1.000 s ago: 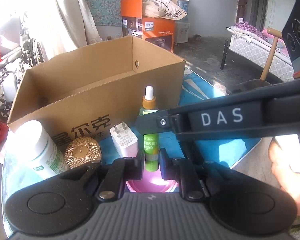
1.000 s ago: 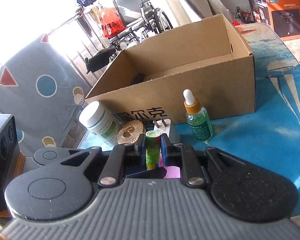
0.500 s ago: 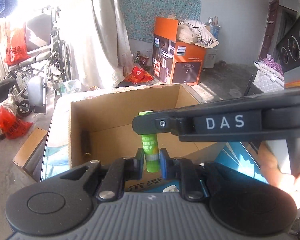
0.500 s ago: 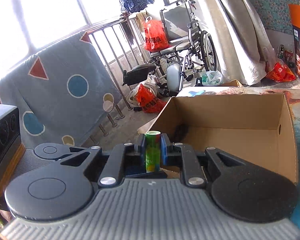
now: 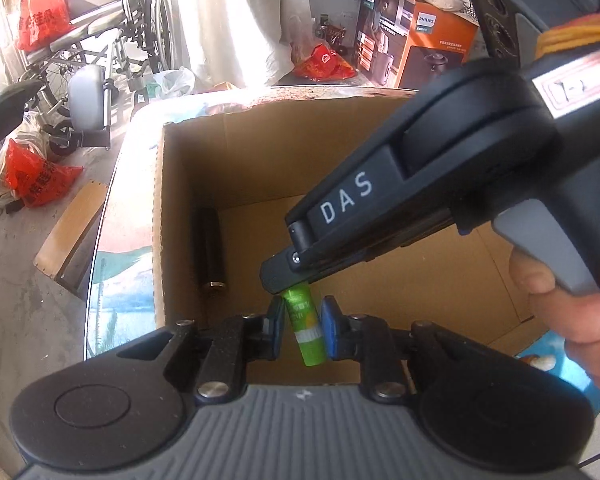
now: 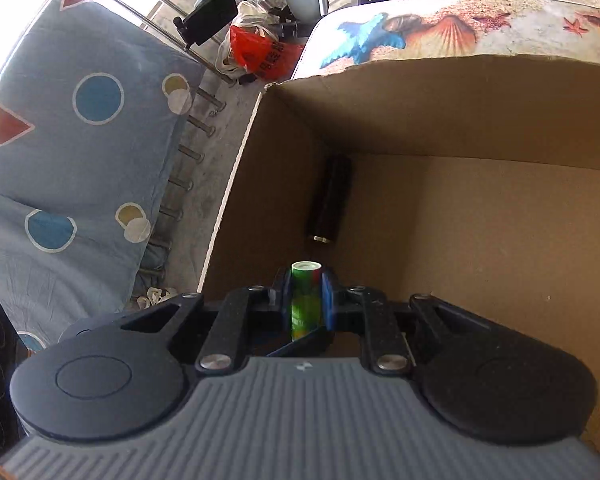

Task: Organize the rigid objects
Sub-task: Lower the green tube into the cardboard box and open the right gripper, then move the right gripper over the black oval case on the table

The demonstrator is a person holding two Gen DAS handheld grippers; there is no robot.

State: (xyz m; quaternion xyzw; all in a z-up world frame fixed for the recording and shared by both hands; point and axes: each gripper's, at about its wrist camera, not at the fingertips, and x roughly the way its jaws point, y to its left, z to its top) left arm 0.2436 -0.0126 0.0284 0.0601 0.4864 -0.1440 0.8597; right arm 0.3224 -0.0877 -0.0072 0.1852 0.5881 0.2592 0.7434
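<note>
Both grippers hold one small green tube over the open cardboard box (image 5: 158, 216). My left gripper (image 5: 300, 326) is shut on the green tube (image 5: 306, 328) near its lower end. My right gripper (image 6: 307, 300) is shut on the same tube (image 6: 305, 300) at its upper part; its black body crosses the left wrist view (image 5: 400, 208). A black cylinder (image 5: 210, 252) lies on the box floor by the left wall, also in the right wrist view (image 6: 328, 200).
The box (image 6: 236, 184) stands on a table with a seashell-print cover (image 6: 440, 32). Beyond the table are a wheelchair (image 5: 100, 60), red bags (image 5: 32, 172), an orange Philips carton (image 5: 416, 44) and a patterned blue mattress (image 6: 80, 140).
Both grippers have carried the green tube up from the table and tilted down over the box. The views now look into the box from above.
</note>
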